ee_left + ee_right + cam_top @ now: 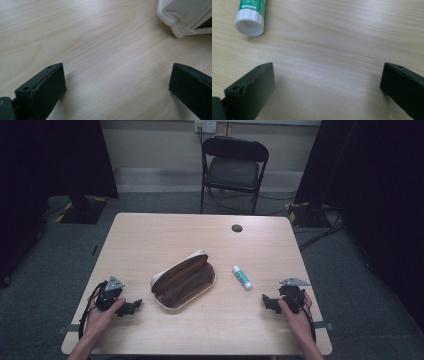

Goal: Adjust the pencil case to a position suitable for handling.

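Where the high view looks down on the pale wooden counter [150, 235], the left gripper [131, 306] sits at the lower left of the frame, held in a hand [102, 315] that comes up from the bottom edge, and the right gripper [267, 301] sits at the lower right in the other hand [295, 312]. Between them, near the middle of the frame, lies an open pencil case [183, 280] with a brown lining and a white outer shell, set on a slant; it is near the left gripper but apart from it. Just right of the case, and up and left of the right gripper, lies a glue stick [242, 277], white with a green label, apart from both the case and the gripper. In the left gripper view, the two black jaws rise from the lower corners, spread wide with bare wood between them, while a white fabric corner of the pencil case [185, 17] shows at the upper right, clear of the jaws. In the right gripper view, the jaws likewise stand wide apart over bare wood, and the glue stick [250, 17] lies at the upper left of the frame, its round white end toward the camera, above the left-hand jaw and not touching it.
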Available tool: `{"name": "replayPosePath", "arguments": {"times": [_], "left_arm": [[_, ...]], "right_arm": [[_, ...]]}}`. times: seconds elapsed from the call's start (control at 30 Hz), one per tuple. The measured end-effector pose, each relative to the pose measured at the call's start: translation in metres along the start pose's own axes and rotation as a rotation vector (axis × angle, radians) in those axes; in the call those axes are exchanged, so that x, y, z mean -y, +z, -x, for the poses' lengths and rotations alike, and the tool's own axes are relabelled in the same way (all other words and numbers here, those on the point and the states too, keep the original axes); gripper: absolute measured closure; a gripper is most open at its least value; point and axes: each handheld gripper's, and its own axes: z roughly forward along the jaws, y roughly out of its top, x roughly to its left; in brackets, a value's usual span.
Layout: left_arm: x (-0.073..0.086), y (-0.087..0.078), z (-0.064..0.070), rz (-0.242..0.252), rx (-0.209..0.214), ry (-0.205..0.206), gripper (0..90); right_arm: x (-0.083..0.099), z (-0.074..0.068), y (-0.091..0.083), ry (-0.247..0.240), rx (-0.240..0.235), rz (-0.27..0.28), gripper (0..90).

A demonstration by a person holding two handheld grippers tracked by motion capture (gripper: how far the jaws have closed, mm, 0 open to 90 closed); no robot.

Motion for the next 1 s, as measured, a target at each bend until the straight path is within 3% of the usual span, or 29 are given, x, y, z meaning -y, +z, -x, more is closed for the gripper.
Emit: {"name": "replayPosePath", "arguments": {"times": [0.1,0.13,0.23,0.33,0.4,0.5,0.57,0.6,0.63,0.83,0.9,0.97,1.0], "left_arm": [[0.002,-0.003,-0.001,-0.004,-0.003,0.013,0.3],[0.003,-0.003,-0.001,-0.004,0.006,-0.003,0.4],[0.002,-0.005,-0.001,-0.006,-0.003,0.000,2.4],[0.001,-0.010,0.001,0.006,0.000,-0.018,18.2],[0.001,-0.011,0.003,0.004,0.030,-0.038,16.9],[-0.002,-0.015,0.007,0.012,0.019,0.006,18.2],[-0.004,-0.017,0.009,0.020,0.033,0.011,18.2],[-0.007,-0.023,0.013,0.067,0.051,0.009,19.5],[-0.008,-0.025,0.015,0.081,0.059,0.012,21.3],[-0.016,-0.031,0.032,0.129,0.101,0.049,24.3],[-0.021,-0.033,0.036,0.133,0.087,0.074,26.5],[-0.026,-0.035,0.042,0.179,0.091,0.088,30.7],[-0.026,-0.035,0.042,0.179,0.091,0.088,30.5]], "right_arm": [[0.000,0.000,0.000,0.000,0.000,0.000,0.0],[0.000,0.000,0.000,0.000,0.000,0.000,0.0],[0.000,0.000,0.000,0.000,0.000,0.000,0.0],[0.000,0.000,0.000,0.000,0.000,0.000,0.0],[0.000,0.000,0.000,0.000,0.000,0.000,0.0],[0.000,0.000,0.000,0.000,0.000,0.000,0.0],[0.000,0.000,0.000,0.000,0.000,0.000,0.0],[0.000,0.000,0.000,0.000,0.000,0.001,0.0],[0.000,0.000,0.000,0.000,0.000,0.001,0.0],[0.000,0.000,0.000,-0.001,-0.001,0.000,0.0],[0.000,0.000,0.000,-0.002,-0.003,0.000,0.0],[0.000,0.000,0.000,-0.002,-0.003,0.000,0.0],[0.000,0.000,0.000,-0.002,-0.003,0.000,0.0]]}}
